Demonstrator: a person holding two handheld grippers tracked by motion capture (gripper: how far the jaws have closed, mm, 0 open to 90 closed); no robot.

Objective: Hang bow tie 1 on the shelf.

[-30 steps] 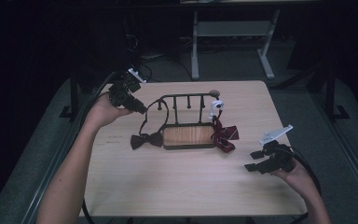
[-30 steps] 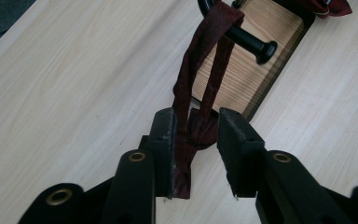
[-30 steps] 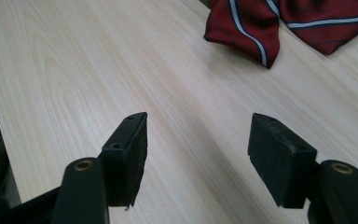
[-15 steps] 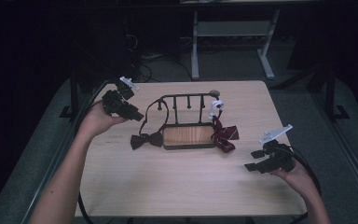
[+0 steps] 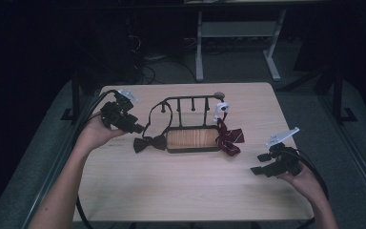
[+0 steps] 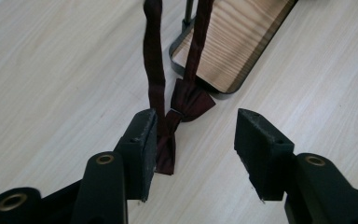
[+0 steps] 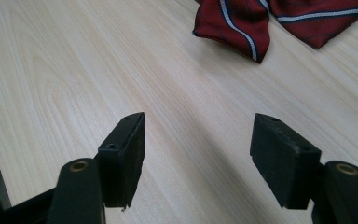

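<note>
Jaws apart beside dark bow tie (image 6: 186, 100)

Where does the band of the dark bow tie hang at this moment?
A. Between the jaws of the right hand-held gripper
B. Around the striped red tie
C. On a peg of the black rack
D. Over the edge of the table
C: in the high view the band of the dark bow tie loops up over a peg at the left end of the black rack, while its bow lies on the table.

Dark room, grey floor (image 5: 38, 157) — white desk frame (image 5: 233, 33)
</note>
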